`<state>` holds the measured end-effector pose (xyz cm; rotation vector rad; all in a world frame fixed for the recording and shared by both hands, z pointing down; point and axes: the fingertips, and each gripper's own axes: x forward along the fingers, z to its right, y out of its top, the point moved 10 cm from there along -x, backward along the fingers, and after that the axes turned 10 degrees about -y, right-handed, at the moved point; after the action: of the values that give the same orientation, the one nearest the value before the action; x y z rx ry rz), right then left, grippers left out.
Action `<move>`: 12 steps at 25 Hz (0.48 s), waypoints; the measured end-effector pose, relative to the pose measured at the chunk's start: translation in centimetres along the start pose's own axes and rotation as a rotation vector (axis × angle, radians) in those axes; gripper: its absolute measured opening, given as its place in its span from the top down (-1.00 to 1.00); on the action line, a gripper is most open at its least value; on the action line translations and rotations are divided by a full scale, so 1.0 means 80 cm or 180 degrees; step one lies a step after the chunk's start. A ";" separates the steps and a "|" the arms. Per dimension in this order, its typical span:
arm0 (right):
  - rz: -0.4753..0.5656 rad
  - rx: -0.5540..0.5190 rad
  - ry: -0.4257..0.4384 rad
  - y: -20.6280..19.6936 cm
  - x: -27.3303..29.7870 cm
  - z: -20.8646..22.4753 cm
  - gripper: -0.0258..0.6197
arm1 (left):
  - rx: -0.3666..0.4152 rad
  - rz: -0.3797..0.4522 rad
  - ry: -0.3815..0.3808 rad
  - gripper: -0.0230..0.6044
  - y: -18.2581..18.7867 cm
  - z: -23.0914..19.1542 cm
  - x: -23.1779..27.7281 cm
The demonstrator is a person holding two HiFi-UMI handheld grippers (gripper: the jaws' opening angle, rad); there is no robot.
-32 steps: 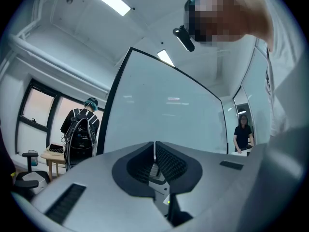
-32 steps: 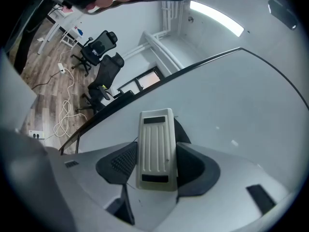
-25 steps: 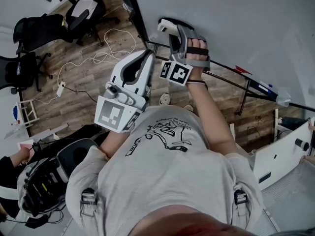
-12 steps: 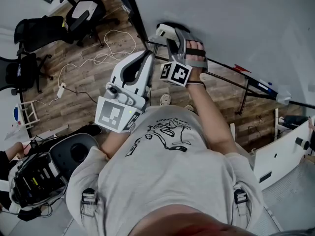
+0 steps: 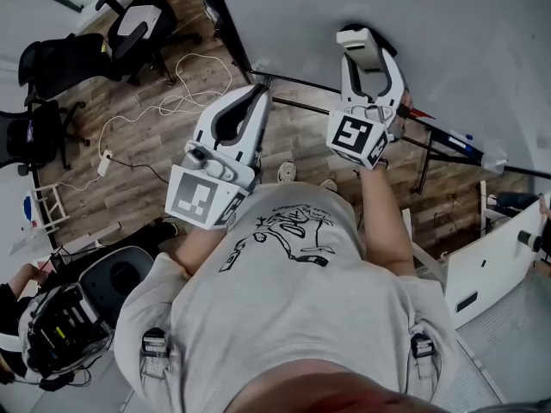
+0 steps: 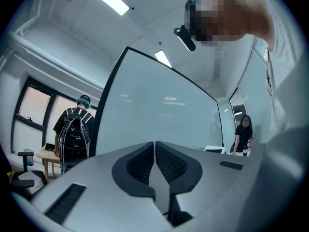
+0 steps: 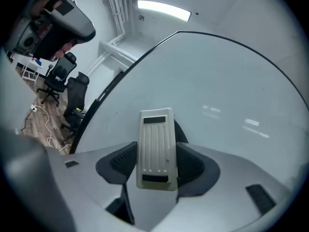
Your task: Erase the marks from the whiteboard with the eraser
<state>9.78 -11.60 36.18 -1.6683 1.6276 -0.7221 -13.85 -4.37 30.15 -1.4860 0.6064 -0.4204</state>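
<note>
You hold the cream, ribbed-backed eraser [image 7: 155, 149] clamped lengthwise in your right gripper [image 7: 154, 169], its face turned to the pale, black-framed whiteboard [image 7: 222, 91], near the board's lower-left corner.

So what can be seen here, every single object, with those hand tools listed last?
whiteboard: one, white with a black frame, ahead of both grippers.
eraser: one, cream, held up before the whiteboard.
office chairs: three, black, on the wooden floor, upper left of the head view.
cable: one, white, looped on the floor beside the chairs.
bystanders: two, dark clothes, one either side of the board in the left gripper view.
T-shirt: one, grey with a black drawing, on the wearer.
left gripper: one, white and grey, jaws together, empty.
right gripper: one, white and grey, shut on the eraser.
</note>
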 end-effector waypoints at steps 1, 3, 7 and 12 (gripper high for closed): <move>-0.0025 0.0005 -0.0017 -0.006 0.004 0.003 0.12 | 0.0002 -0.0002 -0.0009 0.83 0.000 0.002 0.002; -0.0021 -0.0007 -0.0056 -0.013 0.009 0.001 0.12 | 0.0009 0.0005 -0.0023 0.83 0.001 0.005 0.001; 0.0025 -0.0038 -0.0156 -0.017 0.009 -0.005 0.12 | 0.0022 0.0008 -0.0036 0.83 -0.001 0.009 -0.004; 0.0070 -0.0146 -0.0228 -0.023 0.009 -0.017 0.13 | 0.0015 -0.0007 -0.0055 0.83 -0.007 0.010 -0.003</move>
<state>9.93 -12.46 38.42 -1.6866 1.6208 -0.6114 -13.49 -3.66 30.69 -1.4844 0.5900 -0.4100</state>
